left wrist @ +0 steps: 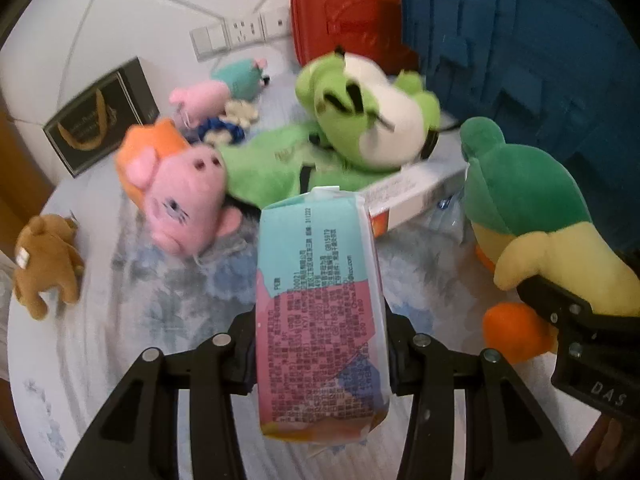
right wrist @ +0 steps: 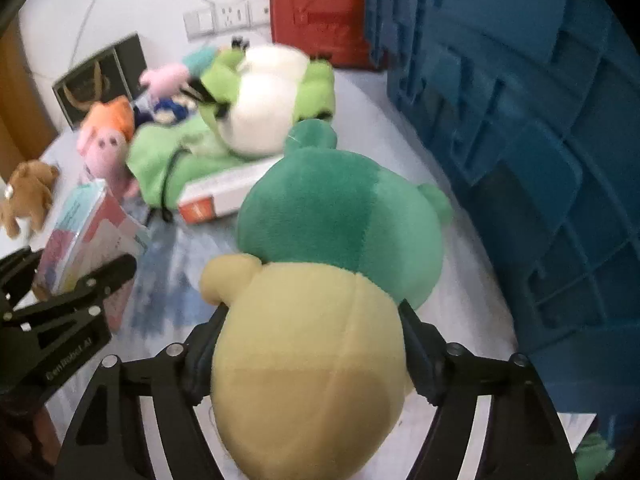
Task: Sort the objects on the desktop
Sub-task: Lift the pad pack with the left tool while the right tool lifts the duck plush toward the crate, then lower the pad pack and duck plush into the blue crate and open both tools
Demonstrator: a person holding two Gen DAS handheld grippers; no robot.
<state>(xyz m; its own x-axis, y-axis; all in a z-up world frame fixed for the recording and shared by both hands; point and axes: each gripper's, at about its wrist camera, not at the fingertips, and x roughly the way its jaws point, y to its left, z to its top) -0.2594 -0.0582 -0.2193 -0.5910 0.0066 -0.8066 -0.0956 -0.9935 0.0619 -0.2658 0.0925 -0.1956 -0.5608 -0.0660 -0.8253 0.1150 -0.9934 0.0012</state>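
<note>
Crate (right wrist: 520, 120) right of plush (right wrist: 340, 216); box (right wrist: 224, 192) behind it.

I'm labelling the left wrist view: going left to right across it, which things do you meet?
Brown bear → pink pig → packet in the left gripper → green-and-yellow plush in the right gripper.

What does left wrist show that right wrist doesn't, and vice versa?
Left wrist only: printed text on the pastel packet clamped in the left tongs, plus the green plush's orange feet.

Right wrist only: the right tongs squeezing that green plush by its yellow belly, and paper at the table's near edge.

Both: blue crate, red case, frog plush, pig plush, brown bear, white box, wall sockets.
</note>
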